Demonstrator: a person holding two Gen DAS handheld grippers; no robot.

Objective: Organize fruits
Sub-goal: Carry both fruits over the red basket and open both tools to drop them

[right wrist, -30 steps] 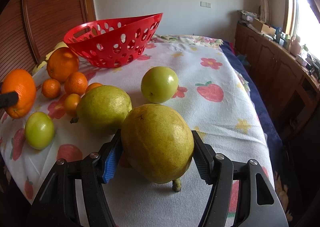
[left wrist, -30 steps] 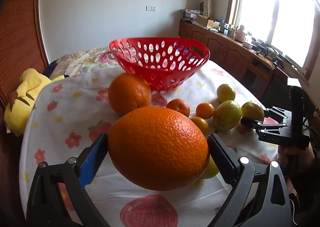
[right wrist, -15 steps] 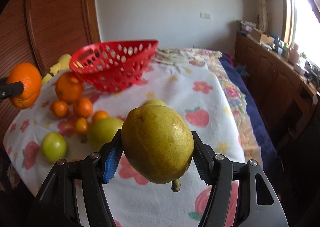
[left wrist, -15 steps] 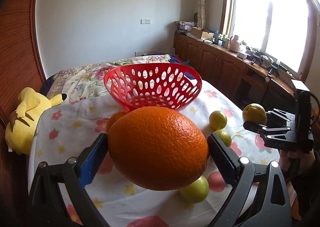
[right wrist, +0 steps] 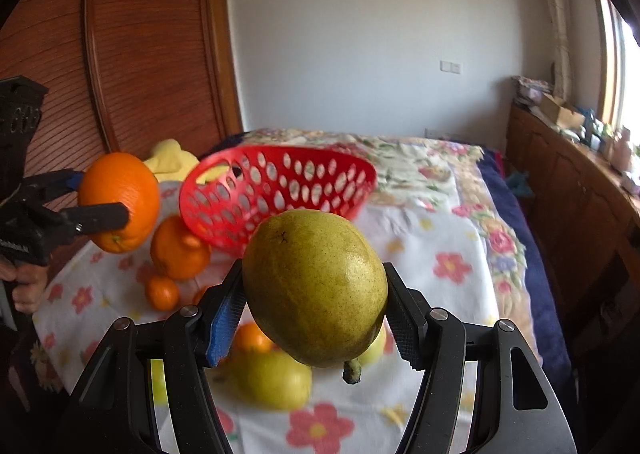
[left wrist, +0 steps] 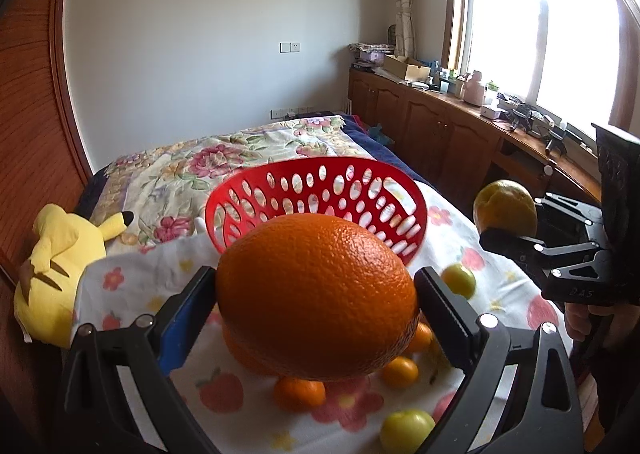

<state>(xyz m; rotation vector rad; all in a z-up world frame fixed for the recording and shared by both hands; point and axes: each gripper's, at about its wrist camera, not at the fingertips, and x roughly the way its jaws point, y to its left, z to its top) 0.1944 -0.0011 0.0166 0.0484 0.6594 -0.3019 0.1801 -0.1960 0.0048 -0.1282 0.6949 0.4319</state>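
Left wrist view: left claw (left wrist: 316, 304) clamped on large orange (left wrist: 316, 294); right claw (right wrist: 314, 310) clamped on pear (right wrist: 314, 286), both aloft. Step: carrying. Next: release over red basket (left wrist: 320, 199).

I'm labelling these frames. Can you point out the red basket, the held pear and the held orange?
red basket (right wrist: 280, 189), right wrist view, on its perforated wall.
pear (right wrist: 316, 286), right wrist view, middle of its skin.
orange (left wrist: 316, 306), left wrist view, centre of its peel.
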